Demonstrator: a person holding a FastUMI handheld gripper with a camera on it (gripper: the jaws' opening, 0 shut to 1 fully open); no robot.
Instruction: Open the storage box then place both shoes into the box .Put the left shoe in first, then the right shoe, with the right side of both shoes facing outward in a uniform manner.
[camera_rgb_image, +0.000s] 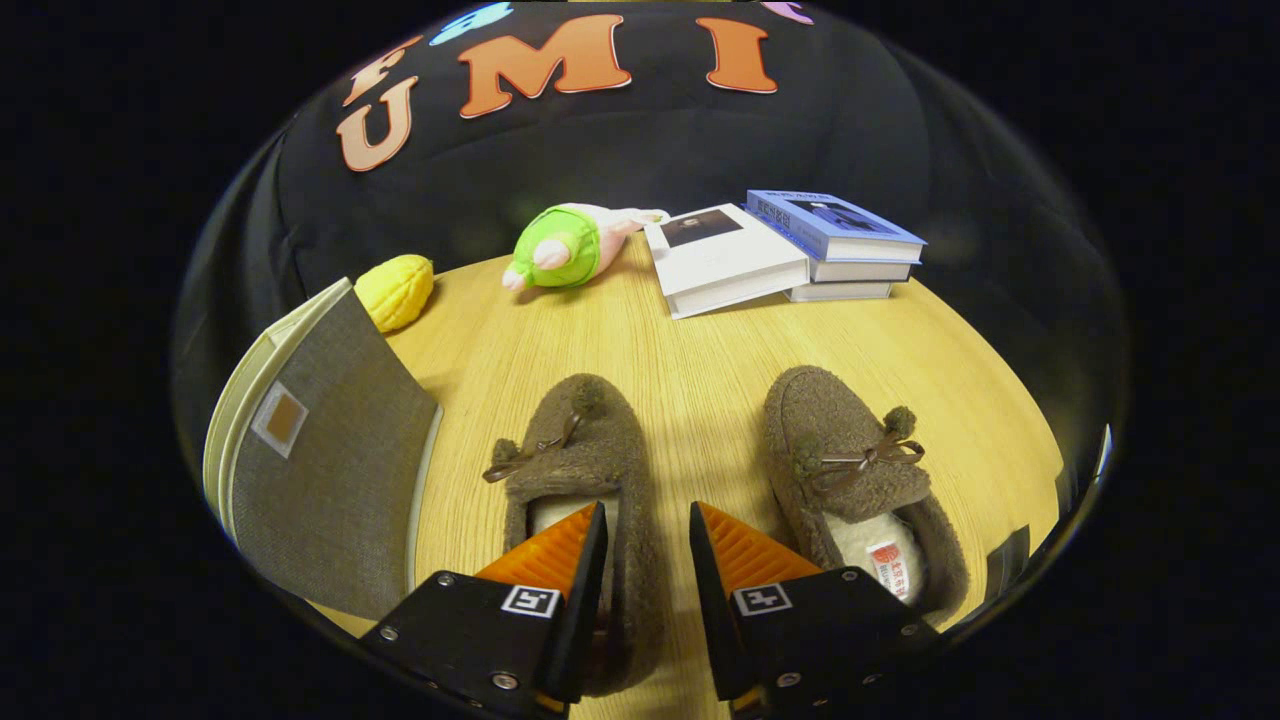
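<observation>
Fingers (598, 540) astride left shoe (580, 450) rim (parted)

Pretty simple setup here: a light wood-grain table (700, 360) with a curved far edge, backed by a black cloth wall (650, 150) that drapes down behind it with soft folds. Lighting is warm and comes from above, leaving soft shadows on the tabletop. The surroundings past the table are just dark.

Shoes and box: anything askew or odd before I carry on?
Nothing damaged or spilled. Both brown shoes sit upright, toes away. The gripper is open, one finger in the left shoe's opening, its side wall between the fingers. The grey storage box stands beside it.
</observation>
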